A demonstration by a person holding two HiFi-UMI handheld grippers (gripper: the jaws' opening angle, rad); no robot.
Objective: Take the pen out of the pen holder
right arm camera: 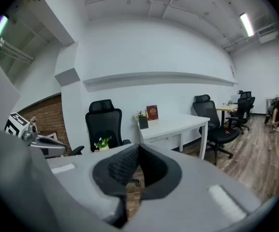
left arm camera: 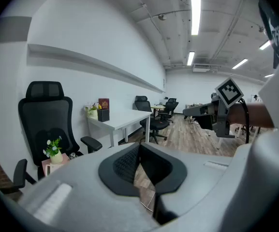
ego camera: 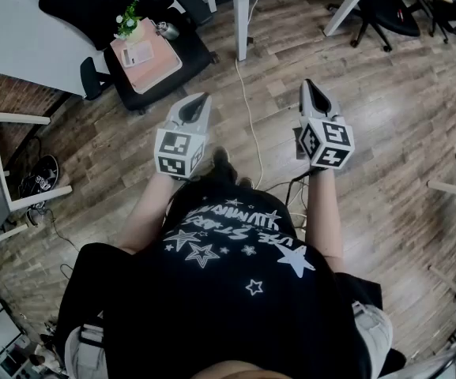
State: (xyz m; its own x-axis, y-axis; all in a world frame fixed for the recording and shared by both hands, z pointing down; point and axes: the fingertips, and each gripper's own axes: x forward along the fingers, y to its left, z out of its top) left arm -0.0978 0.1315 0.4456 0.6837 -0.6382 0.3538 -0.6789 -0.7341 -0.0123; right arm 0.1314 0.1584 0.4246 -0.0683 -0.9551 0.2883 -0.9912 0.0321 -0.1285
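I can make out no pen in any view. A small dark box [left arm camera: 103, 115] with a red card stands next to a plant on a white desk [left arm camera: 124, 120]; it shows in the right gripper view too, as the dark box [right arm camera: 143, 123]. Whether it holds pens I cannot tell. My left gripper [ego camera: 198, 101] and right gripper [ego camera: 313, 89] hang side by side over the wooden floor, well short of the desk. The left gripper [left arm camera: 139, 146] is shut with nothing in it. The right gripper [right arm camera: 138, 149] is shut and empty as well.
A black office chair [ego camera: 145, 61] at the upper left carries a pink board, a small potted plant [ego camera: 127, 20] and a metal object. A white desk leg [ego camera: 242, 22] and a cable [ego camera: 247, 109] lie ahead. More black chairs [ego camera: 386, 10] stand at the upper right.
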